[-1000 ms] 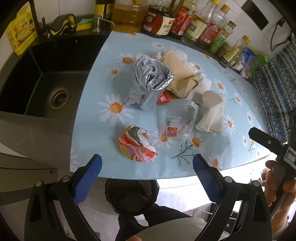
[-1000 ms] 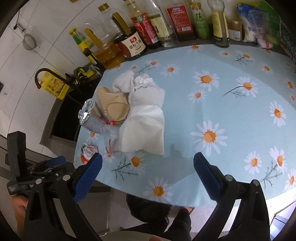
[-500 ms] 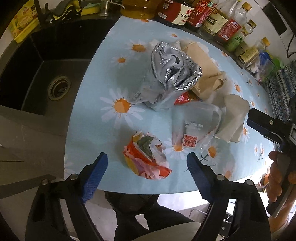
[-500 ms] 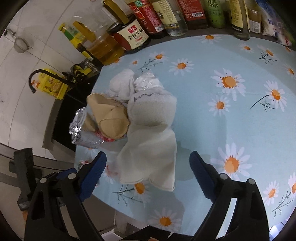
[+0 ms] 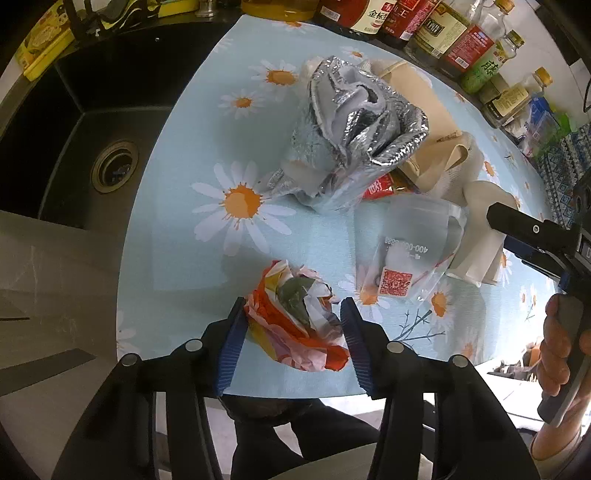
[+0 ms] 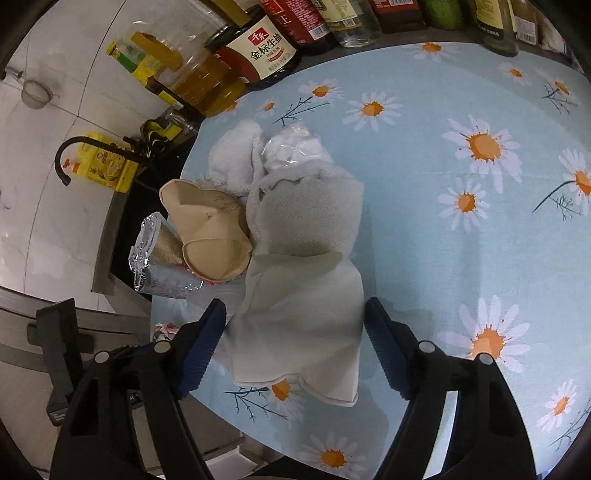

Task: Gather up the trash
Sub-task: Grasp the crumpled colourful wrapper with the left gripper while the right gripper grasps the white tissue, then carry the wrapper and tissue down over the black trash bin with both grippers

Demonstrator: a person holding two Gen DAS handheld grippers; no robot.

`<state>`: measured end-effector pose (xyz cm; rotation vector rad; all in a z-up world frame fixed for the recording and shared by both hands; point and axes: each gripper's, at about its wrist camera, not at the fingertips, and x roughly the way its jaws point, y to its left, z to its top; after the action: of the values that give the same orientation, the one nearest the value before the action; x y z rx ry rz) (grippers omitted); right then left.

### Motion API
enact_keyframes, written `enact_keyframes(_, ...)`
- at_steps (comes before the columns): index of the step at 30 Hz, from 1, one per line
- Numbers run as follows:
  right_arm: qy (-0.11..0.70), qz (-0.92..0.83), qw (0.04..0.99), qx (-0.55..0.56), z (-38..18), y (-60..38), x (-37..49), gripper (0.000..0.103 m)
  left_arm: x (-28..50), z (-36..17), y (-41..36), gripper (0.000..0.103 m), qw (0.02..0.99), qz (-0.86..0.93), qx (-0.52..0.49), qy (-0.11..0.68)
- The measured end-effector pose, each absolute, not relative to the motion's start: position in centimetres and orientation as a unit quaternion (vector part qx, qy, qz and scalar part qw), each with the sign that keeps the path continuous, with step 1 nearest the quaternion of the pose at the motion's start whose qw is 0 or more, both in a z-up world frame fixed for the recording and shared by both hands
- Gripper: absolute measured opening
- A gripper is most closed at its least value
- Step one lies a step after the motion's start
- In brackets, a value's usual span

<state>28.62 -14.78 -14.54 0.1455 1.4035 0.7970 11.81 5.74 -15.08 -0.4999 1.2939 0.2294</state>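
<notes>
A crumpled orange, white and green wrapper [image 5: 295, 325] lies near the front edge of the daisy-print tablecloth [image 5: 192, 258]. My left gripper [image 5: 293, 304] is closing on it and both blue pads touch its sides. Behind it lie a silver foil bag [image 5: 354, 136], a clear plastic bag with a red label [image 5: 406, 251] and beige paper [image 5: 417, 99]. In the right wrist view a white napkin [image 6: 303, 325] lies between the jaws of my right gripper [image 6: 295, 302]. Those jaws are closing, with the pads still apart from the napkin.
A black sink [image 5: 74, 147] lies to the left of the cloth, with a black tap [image 6: 74, 155] over it. Sauce and oil bottles [image 5: 424, 22] line the back wall. White towels [image 6: 236, 158] sit behind the napkin. A dark round thing [image 5: 258, 410] sits below the table edge.
Both grippers came down towards the table and their jaws narrowed. The left one went from wide open to touching the wrapper; the right one now straddles the napkin.
</notes>
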Motion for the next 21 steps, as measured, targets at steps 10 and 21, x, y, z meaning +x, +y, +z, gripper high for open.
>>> enact_keyframes(10, 0.616, 0.353, 0.701, 0.069, -13.6, -16.3, 27.7, 0.071, 11.7, -14.2, 5.1, 0.046, 0.773, 0.102, -0.224, 0.584)
enact_keyframes(21, 0.604, 0.346, 0.715, 0.066, -11.4, -17.8, 25.2, 0.07, 10.2, -12.2, 4.6, 0.046, 0.792, 0.083, -0.235, 0.558)
